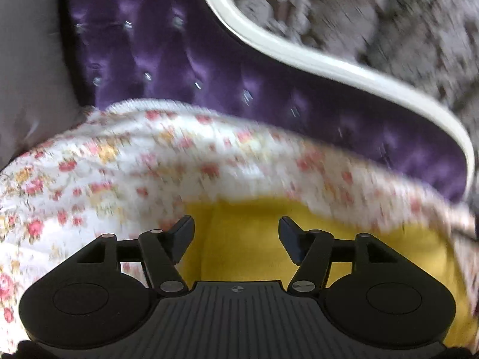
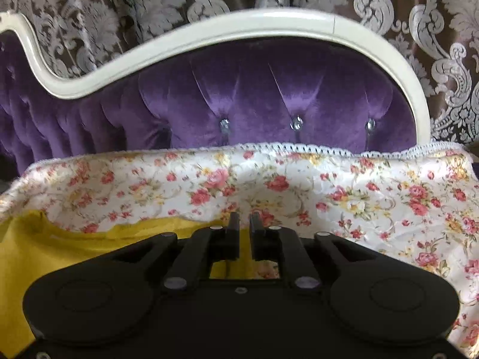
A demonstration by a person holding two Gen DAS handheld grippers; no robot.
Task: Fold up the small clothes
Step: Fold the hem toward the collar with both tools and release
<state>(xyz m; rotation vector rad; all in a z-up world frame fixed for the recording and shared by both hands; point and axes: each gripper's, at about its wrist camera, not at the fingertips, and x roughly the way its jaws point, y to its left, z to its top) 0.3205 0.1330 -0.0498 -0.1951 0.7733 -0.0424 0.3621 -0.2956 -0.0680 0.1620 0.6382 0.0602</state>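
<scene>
A yellow garment (image 1: 239,239) lies on a white floral cloth (image 1: 104,164). In the left wrist view my left gripper (image 1: 236,233) is open, its fingers spread over the yellow fabric with nothing between them. The view is blurred. In the right wrist view the yellow garment (image 2: 45,248) lies at the lower left on the floral cloth (image 2: 374,197). My right gripper (image 2: 244,224) has its jaws almost closed at the garment's far edge, with a narrow gap showing yellow between them. I cannot tell whether fabric is pinched.
A purple tufted sofa back (image 2: 269,104) with a cream curved frame (image 2: 239,24) rises behind the cloth. A grey-brown damask curtain (image 2: 434,30) hangs behind it. A grey cushion (image 1: 30,59) shows at the left of the left wrist view.
</scene>
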